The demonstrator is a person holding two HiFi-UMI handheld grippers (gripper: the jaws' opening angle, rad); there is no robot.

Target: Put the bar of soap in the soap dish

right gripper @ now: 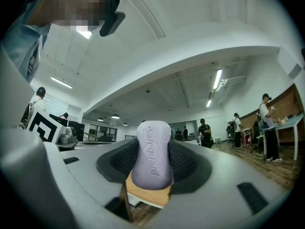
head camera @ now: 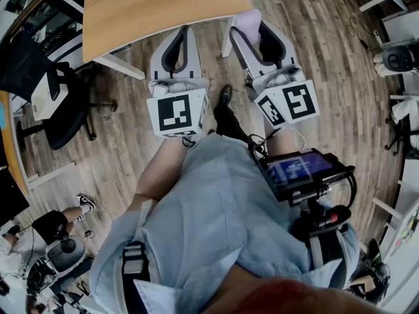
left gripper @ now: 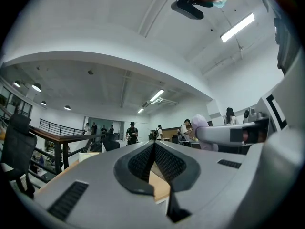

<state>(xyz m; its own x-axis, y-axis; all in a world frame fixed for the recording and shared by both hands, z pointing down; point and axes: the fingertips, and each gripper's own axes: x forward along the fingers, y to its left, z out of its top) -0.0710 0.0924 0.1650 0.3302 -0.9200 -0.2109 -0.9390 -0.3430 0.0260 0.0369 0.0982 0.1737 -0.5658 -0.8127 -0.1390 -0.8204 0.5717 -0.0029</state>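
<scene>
Right claw is gripping the soap between its two dark pads. The soap is pale purple. It stands up on its end and has a word pressed into its front. Its top pokes up a bit above the pads.

The left claw is closed up with nothing in it. Its two pad tips meet in a point.

Seen from the head, both claws are held out side by side in front of the person. Each claw has a white cube with black squares on its back. The claw tips are close to the near edge of a wood table. The soap shows as a pale lump at the tip of the right claw.

Under the claws is a wood floor. One black shoe stands on it between the two claws. The person has on a light blue shirt, and a small screen hangs at its right side. A black chair stands left of the table. Far off in the room, some people stand about.
</scene>
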